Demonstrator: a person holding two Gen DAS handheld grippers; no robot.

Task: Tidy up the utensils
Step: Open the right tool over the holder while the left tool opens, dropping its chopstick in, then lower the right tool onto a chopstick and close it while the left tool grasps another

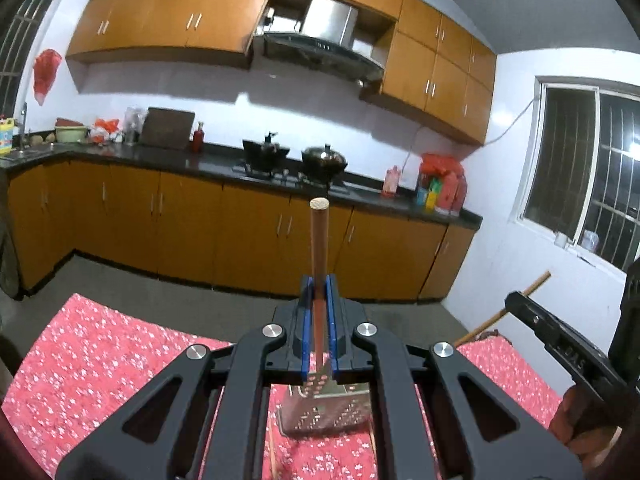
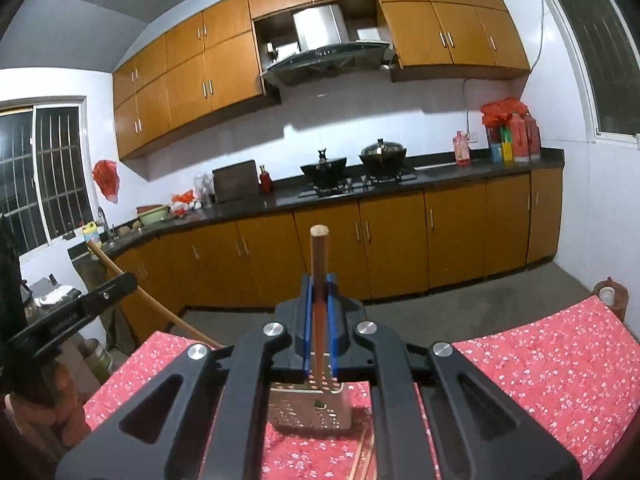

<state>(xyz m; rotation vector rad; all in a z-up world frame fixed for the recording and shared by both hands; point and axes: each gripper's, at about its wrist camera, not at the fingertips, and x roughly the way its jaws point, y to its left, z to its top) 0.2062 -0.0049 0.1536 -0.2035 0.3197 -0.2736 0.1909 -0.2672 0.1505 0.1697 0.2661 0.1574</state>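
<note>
Left gripper [image 1: 319,292] and right gripper [image 2: 319,292] each clench a chopstick [image 1: 319,240]; lettering unreadable.

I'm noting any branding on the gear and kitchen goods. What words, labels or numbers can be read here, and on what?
"DAS": only partly legible, raised letters on the side of the right gripper in the left wrist view.
Print on the side of the left gripper: too blurred to read.
Labels on the yellow bottle and pink bottle: too small to read.
Nothing else is readable.
</note>
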